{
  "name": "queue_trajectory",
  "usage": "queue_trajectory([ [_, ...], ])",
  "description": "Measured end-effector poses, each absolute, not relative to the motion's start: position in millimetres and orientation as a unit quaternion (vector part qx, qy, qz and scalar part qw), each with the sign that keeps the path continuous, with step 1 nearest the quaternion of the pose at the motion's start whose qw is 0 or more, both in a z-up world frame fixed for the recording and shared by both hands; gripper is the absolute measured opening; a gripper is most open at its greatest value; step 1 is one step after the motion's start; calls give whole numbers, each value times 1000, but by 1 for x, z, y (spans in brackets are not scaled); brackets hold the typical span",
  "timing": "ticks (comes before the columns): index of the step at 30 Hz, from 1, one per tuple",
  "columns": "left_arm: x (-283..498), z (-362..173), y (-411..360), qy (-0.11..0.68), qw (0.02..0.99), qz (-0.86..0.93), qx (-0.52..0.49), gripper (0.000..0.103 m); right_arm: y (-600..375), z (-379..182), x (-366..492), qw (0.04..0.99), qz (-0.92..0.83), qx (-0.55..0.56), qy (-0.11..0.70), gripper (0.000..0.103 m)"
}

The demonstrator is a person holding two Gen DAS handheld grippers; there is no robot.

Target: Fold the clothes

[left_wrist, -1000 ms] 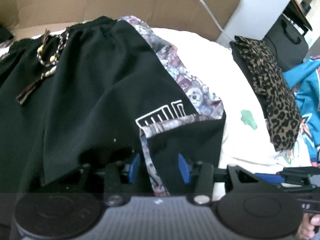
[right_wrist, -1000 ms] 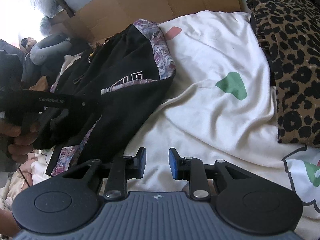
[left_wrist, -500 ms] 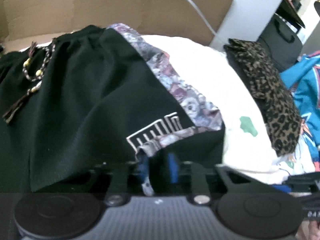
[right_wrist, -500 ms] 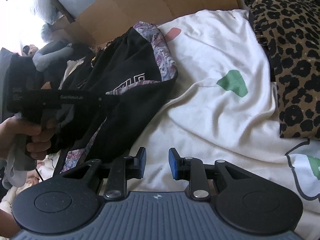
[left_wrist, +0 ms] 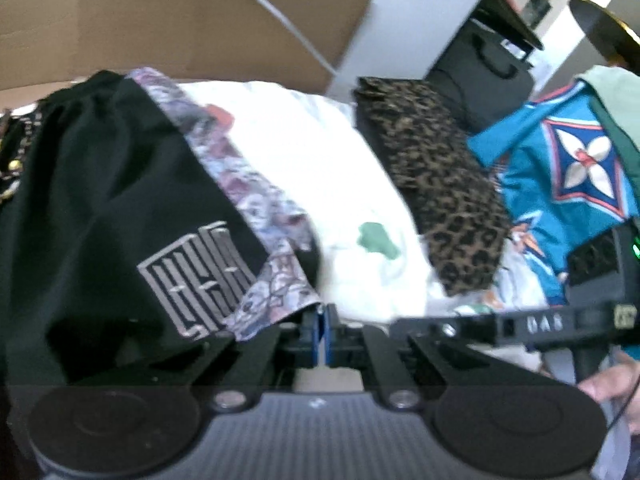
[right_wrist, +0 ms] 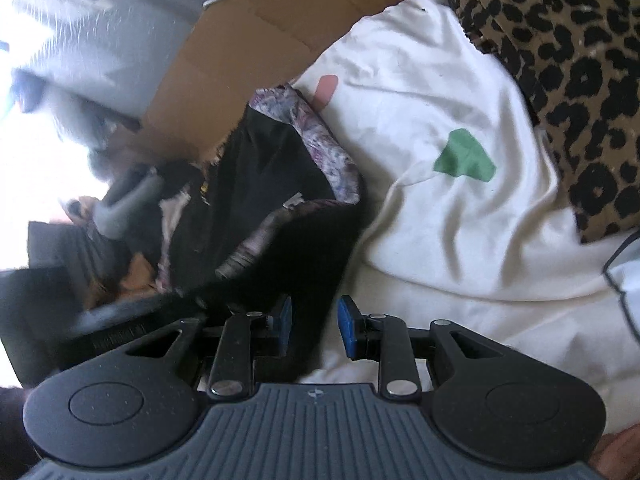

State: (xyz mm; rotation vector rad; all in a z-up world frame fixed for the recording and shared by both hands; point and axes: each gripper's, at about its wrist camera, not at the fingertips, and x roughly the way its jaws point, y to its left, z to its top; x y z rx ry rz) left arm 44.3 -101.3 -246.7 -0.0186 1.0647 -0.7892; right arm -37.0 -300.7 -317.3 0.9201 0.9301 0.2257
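My left gripper [left_wrist: 323, 330] has its jaws pressed together on the patterned hem corner of the black shorts [left_wrist: 120, 208], which spread ahead and to the left of them. My right gripper [right_wrist: 314, 330] is opening its jaws; a dark fold of the shorts lies between the pads, but they do not press on it. I judge the folding has only begun: one corner is taken, no clean fold is made. The white sheet [right_wrist: 440, 200] is right of the jaws.

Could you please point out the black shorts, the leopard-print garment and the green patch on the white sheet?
black shorts [left_wrist: 112, 200]: left wrist view, on the plain black front panel.
leopard-print garment [left_wrist: 440, 184]: left wrist view, on its folded top.
green patch [right_wrist: 464, 160]: right wrist view, on its middle.
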Motion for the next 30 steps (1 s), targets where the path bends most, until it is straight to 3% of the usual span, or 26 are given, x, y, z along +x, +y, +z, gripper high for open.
queue_trajectory([
  [16,4,-241,-125,467,771,-432,29,3,-312,-364,-36,647,109,627,419,34],
  [18,1,-241,-128,467,768,-437,35,3,-312,-371,-37,632,110,641,422,18],
  [20,-1,-242,-131,472,761,-442,43,3,-312,-371,-38,634,113,636,425,8],
  [30,17,-237,-71,543,737,-397,65,7,-329,-359,-36,705,78,527,468,5],
])
